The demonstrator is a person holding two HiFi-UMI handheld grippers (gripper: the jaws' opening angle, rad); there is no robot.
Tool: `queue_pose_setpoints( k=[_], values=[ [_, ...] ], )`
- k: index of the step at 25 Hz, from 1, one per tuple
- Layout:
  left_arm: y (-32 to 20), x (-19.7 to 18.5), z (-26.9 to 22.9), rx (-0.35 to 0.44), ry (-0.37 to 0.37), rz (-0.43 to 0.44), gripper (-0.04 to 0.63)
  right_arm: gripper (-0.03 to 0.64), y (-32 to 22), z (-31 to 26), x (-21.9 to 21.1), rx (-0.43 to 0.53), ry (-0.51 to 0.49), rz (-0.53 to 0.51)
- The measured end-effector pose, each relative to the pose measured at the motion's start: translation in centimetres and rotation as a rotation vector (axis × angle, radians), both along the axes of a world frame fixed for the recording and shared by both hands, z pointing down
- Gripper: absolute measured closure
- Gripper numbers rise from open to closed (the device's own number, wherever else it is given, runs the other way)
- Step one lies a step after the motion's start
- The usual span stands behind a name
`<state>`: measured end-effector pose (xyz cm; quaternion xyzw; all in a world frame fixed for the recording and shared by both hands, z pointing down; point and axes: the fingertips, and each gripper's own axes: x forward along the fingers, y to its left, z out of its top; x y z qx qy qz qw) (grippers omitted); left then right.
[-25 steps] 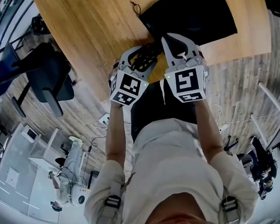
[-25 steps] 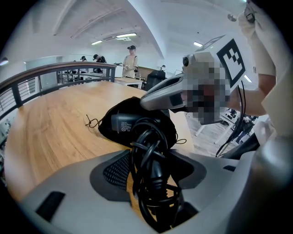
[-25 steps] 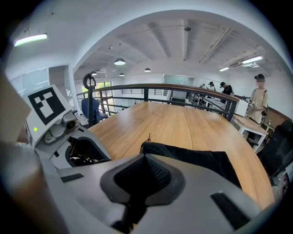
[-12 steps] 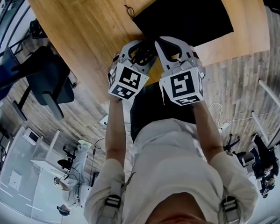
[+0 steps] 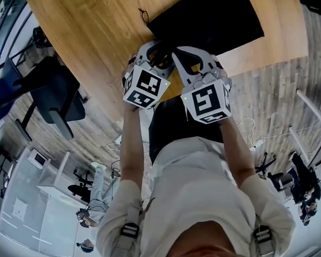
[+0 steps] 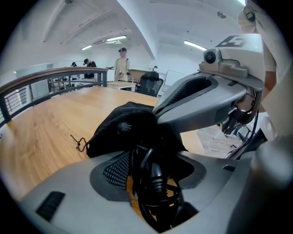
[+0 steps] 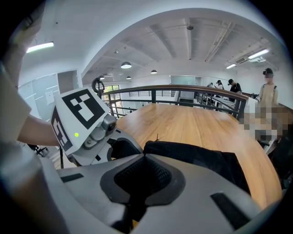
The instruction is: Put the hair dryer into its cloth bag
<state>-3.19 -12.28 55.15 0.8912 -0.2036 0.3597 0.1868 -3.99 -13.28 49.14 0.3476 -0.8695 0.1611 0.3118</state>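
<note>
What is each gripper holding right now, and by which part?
The left gripper is shut on a coiled black cord, gripping the bundle of loops itself. The right gripper appears to pinch the cloth bag at its near edge.

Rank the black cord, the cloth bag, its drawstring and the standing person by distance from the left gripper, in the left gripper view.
1. black cord, between the jaws.
2. cloth bag, just ahead.
3. drawstring, ahead left.
4. standing person, far back.
</note>
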Motion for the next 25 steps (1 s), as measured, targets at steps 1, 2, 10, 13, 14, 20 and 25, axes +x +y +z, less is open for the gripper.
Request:
queue_pose_setpoints(
  k=[1,2,10,13,14,20,25],
  values=[
    [-0.1,0.2,0.1,0.004,0.003,0.009,0.334,0.591,0.1,0.0,-0.1,-0.002,-0.003,-0.004],
    [-0.1,0.4,0.2,0.008,0.006,0.017,0.334,0.591,0.2,0.1,-0.1,-0.005,-0.002,-0.006],
    [-0.1,0.7,1.7,0.042,-0.013,0.060,0.328,0.591,0.4,0.8,0.1,-0.021,0.001,0.001],
    [0.1,0.4,2.0,0.065,-0.017,0.048,0.325,0.591,0.5,0.7,0.2,-0.020,0.001,0.003],
    [0.1,0.3,1.9,0.069,-0.015,0.040,0.322,0.591,0.5,0.8,0.2,-0.019,0.002,0.003],
    [1.5,-1.6,2.3,0.067,-0.084,0.029,0.268,0.591,0.5,0.8,0.2,-0.015,0.013,0.005],
    [2.7,-4.0,1.1,0.062,-0.077,-0.063,0.267,0.591,0.5,0.7,0.1,-0.013,0.009,0.000]
  ],
)
